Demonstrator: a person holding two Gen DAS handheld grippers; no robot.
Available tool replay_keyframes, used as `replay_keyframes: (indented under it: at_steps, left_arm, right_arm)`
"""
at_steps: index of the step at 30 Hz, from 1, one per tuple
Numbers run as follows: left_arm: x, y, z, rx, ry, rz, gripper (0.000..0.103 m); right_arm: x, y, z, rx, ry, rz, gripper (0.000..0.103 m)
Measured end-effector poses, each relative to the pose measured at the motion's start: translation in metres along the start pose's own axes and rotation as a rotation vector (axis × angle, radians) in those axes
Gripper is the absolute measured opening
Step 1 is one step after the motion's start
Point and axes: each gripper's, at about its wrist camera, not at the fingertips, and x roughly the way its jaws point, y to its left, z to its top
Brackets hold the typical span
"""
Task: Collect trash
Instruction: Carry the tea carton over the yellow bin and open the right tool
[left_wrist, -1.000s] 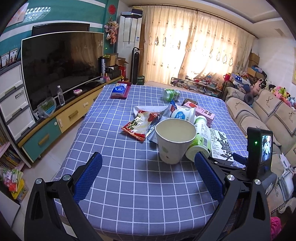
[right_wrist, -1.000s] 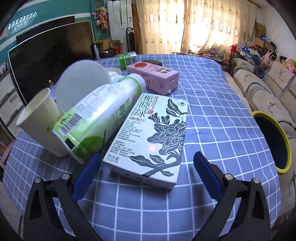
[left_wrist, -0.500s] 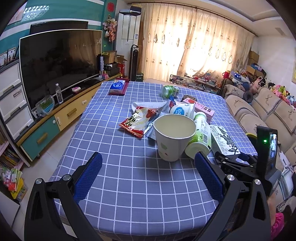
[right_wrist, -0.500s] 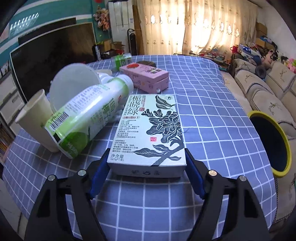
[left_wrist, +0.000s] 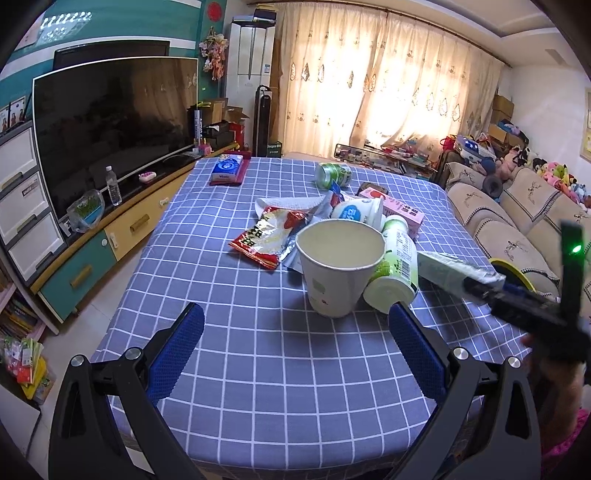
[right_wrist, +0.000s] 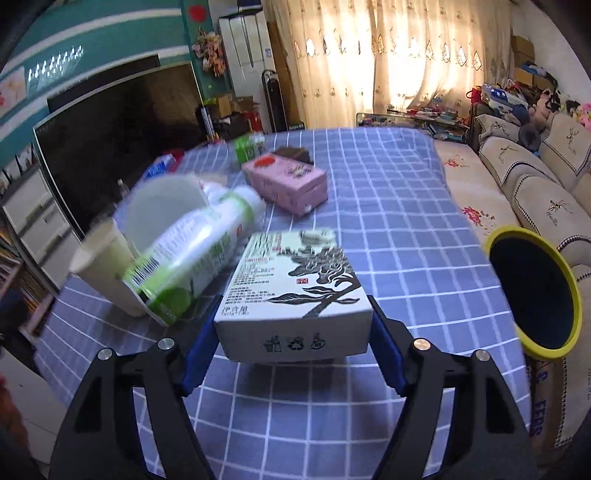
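My left gripper (left_wrist: 295, 339) hangs over the near edge of the checked table (left_wrist: 258, 369), its blue pads spread wide with nothing between them. At about one o'clock from it stands the paper cup (left_wrist: 338, 267), upright and open-mouthed. At eleven o'clock of the cup lies a red snack wrapper (left_wrist: 264, 236), flat on the cloth. Leaning against the cup's right side, at its three o'clock, is the green-labelled bottle (left_wrist: 397, 264), lying on its side with its base toward me. Beyond them, at twelve o'clock, a white tub (left_wrist: 358, 212) and a pink carton (left_wrist: 402, 216) lie close together, and a green can (left_wrist: 334, 173) lies farther back.

My right gripper (right_wrist: 291, 325) is pinching the white box with the black flower print (right_wrist: 295, 291) by its two long sides, the pads pressed flat against it. The box looks raised off the cloth at its near end. At ten o'clock of the box lies the same bottle, blurred, resting on the cup. At two o'clock, off the table's right edge, is the yellow-rimmed bin (right_wrist: 535, 291), its dark mouth tilted toward me.
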Motion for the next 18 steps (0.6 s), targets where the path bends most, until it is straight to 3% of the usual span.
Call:
replay_keyframes:
  at_steps: [18]
  left_arm:
    - [0.009, -0.018, -0.002, 0.035, 0.015, -0.021, 0.098]
  right_arm:
    - [-0.046, -0.028, 0.021, 0.04, -0.041, 0.096, 0.069]
